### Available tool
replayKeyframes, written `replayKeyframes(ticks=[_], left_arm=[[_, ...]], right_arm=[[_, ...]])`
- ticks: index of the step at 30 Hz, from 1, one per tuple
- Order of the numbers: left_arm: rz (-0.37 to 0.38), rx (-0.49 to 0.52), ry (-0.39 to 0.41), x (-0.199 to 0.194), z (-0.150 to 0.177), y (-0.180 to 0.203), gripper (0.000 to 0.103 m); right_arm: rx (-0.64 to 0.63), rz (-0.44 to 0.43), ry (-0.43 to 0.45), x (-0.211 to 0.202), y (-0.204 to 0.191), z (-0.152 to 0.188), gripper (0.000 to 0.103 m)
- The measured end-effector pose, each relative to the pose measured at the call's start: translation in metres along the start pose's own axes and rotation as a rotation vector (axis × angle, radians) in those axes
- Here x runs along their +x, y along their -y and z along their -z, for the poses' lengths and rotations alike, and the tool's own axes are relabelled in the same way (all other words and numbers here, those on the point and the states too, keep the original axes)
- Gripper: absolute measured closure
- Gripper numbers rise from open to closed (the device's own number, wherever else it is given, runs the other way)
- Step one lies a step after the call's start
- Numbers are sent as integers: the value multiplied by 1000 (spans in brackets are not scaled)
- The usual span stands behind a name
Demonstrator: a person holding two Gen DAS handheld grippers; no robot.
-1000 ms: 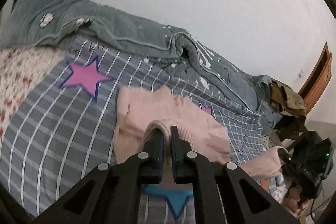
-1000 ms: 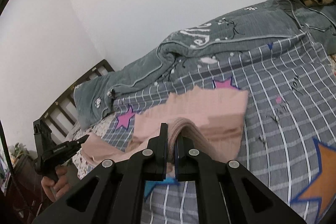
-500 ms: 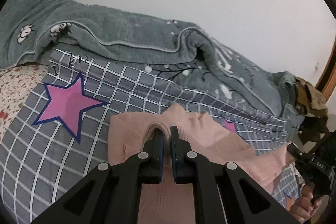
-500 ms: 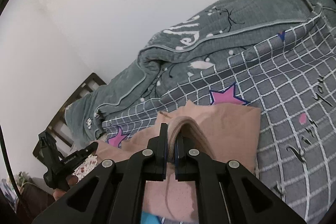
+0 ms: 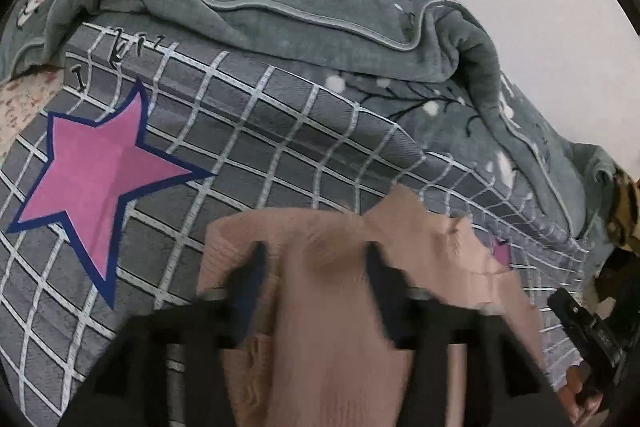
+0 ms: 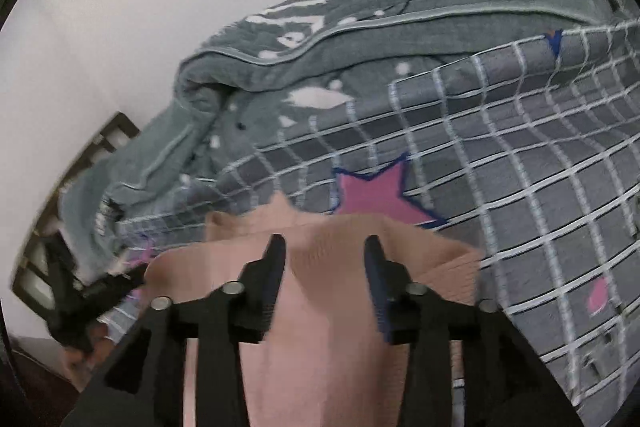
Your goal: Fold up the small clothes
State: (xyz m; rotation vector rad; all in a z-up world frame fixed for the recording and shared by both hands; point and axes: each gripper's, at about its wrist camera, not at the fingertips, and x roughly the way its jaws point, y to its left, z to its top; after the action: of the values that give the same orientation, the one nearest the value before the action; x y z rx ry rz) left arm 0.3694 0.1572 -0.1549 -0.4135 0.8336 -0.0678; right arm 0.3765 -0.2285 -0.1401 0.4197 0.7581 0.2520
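Lying flat on the bed [image 5: 280, 131], the pink top [image 5: 328, 339] spreads straight ahead of and under the left tool [image 5: 312, 267], whose jaws are opening with a hump of knit between them, pads seemingly clear of it.

Seen from the right wrist, the top [image 6: 320, 347] runs crosswise toward the left tool [image 6: 80, 299]; the right tool [image 6: 324, 263] is likewise opening over its folded edge, gripping nothing.

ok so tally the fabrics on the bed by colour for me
pink garment: 1
grey checked cover with stars: 1
grey-green blanket: 1
floral sheet: 1
total: 4
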Motion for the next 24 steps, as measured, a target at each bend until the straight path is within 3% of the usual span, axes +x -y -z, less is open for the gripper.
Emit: replayKeyframes(ticks=[3,6,10,12,13,14,15,17,21,24], left_arm=[[30,6,24,-3,3,-1,35],[9,28,20,1,3,3,34],[-75,116,31,11,9,13,35],[-117,151,36,17,14,18,37],[-139,171,38,19,16,21,40],[-166,194,40,21,18,23,53],[-200,217,43,24,21,26,73],[-226,219,57,22,21,24,94],[-172,125,105,9,16,6,95],[-175,114,62,20,16,2,95]], right_arm=[[-60,55,-4,3,2,6,61],[-83,88,-22,11,6,10,61],[-94,132,-71,30,13,18,62],[-97,154,-98,39,15,19,67],[-101,157,-102,41,15,20,73],[-102,161,-105,43,15,21,76],[-107,162,-115,47,14,22,87],[-131,153,-124,50,10,25,95],[-139,158,-15,30,6,24,97],[-124,198,-70,42,10,25,97]])
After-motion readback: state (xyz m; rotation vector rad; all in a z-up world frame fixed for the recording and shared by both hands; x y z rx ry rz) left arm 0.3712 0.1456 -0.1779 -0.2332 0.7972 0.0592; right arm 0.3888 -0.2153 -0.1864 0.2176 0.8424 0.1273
